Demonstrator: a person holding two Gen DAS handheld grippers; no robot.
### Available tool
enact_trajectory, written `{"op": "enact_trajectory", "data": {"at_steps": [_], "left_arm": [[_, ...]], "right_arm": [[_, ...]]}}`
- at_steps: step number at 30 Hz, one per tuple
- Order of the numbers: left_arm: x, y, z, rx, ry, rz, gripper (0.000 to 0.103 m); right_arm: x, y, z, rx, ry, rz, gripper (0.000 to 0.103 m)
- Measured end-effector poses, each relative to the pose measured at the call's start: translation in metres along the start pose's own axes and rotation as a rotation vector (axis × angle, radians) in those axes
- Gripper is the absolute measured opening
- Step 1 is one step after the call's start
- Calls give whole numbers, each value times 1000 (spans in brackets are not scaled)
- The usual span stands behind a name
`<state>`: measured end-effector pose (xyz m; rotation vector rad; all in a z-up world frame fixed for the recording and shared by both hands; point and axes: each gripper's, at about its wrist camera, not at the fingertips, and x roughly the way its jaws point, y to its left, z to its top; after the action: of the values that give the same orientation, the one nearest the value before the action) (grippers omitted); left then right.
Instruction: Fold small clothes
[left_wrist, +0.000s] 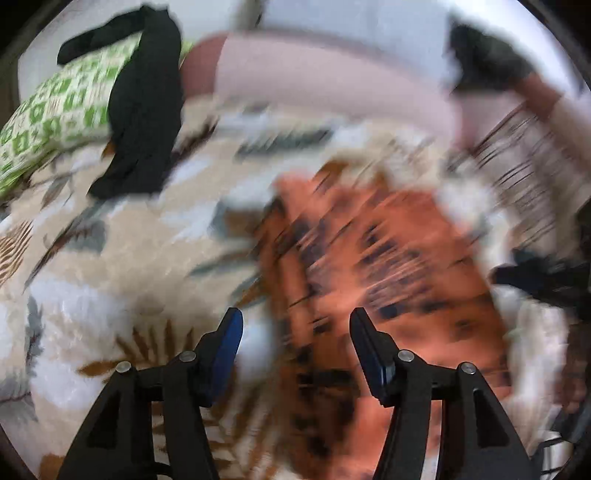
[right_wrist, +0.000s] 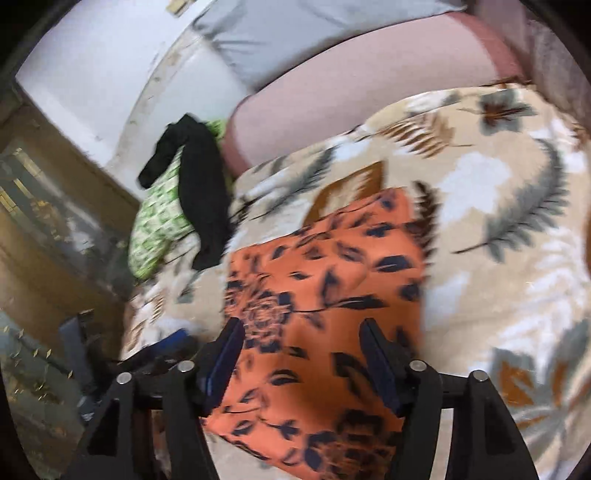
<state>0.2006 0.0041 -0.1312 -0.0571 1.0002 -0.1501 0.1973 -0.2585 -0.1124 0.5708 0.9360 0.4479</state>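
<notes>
While lying flat as a neat rectangle on the leaf-print bed (right_wrist: 498, 229), orange flowered cloth (right_wrist: 325, 295) looks folded already. Both left gripper (left_wrist: 295, 325) and right gripper (right_wrist: 301, 336) fingers open, empty. Black garment (right_wrist: 201, 199) across green pillow (right_wrist: 159, 229) still unfolded.

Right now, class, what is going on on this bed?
A person with a gripper in each hand is folding small clothes on a leaf-patterned blanket. The orange flowered garment lies flat under both. The left gripper and right gripper stand open, gripping nothing. A black garment lies draped over a green patterned cloth at the far side, untouched.
</notes>
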Motion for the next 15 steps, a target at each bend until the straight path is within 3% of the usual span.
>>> {"op": "enact_trajectory", "data": {"at_steps": [1,3,7,12,15], "left_arm": [[15,4,-1,-36,45,9,66],[4,8,-1,-81,28,3,67],[-28,1,-1,-20,-33,64,68],[-69,-1,-10,-56,-75,118,74],[-96,-9,-21,-43,-113,161,81]], "right_arm": [[10,-7,-1,28,27,-1,77],[29,-22,-7,97,52,-34,77],[7,1,-9,37,-5,-21,77],[-36,31,-33,-24,-58,-159,77],[-52,38,-52,-46,-45,-267,83]]}}
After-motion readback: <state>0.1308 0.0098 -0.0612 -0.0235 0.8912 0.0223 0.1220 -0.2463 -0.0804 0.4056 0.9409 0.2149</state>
